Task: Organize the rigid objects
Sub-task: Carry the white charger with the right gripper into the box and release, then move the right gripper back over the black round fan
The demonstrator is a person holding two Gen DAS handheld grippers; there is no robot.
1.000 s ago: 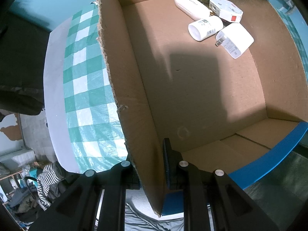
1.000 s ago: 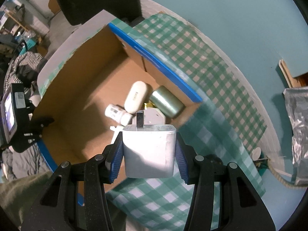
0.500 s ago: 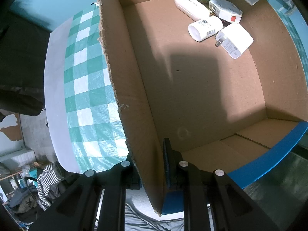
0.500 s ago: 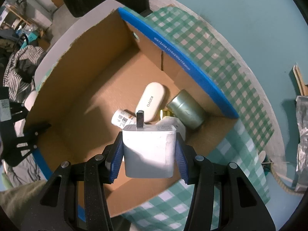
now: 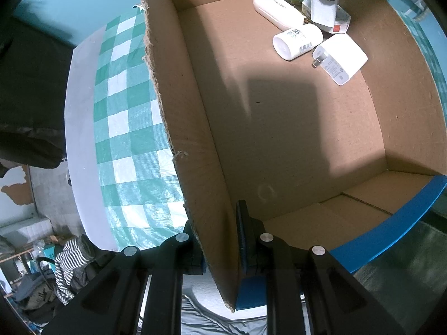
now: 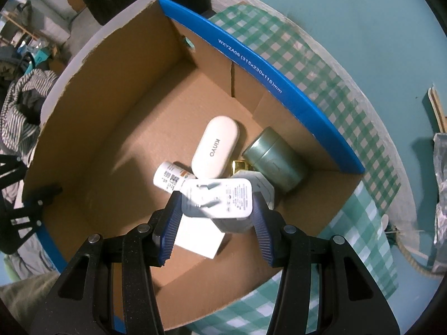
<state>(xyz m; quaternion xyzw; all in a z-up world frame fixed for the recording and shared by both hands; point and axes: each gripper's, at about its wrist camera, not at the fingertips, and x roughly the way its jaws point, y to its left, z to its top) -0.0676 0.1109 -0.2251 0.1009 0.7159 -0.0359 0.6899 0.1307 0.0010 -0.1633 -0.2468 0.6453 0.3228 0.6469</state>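
A cardboard box (image 5: 279,128) with blue-taped edges lies on a green checked cloth. My left gripper (image 5: 218,240) is shut on the box's side wall (image 5: 195,139). My right gripper (image 6: 216,215) has opened, and a white plug charger (image 6: 220,201) tilts between its pads, prongs facing the camera; contact with the pads is unclear. The charger also shows in the left wrist view (image 5: 322,8). Below it in the box lie a white Kinyo case (image 6: 216,146), a small white bottle (image 6: 169,178), a green tin (image 6: 273,159), a second white charger (image 5: 340,58) and a white block with a red patch (image 5: 338,22).
The box's far wall (image 6: 251,64) has a printed blue rim. The checked cloth (image 5: 125,117) covers a table against a teal wall. A rope and a silver bag (image 6: 440,195) lie at the right. Striped clothes (image 5: 72,259) lie beyond the table edge.
My right gripper moved over the box, lowered and opened its jaws; the charger has tipped so its prongs face the camera. My left gripper has held still on the wall.
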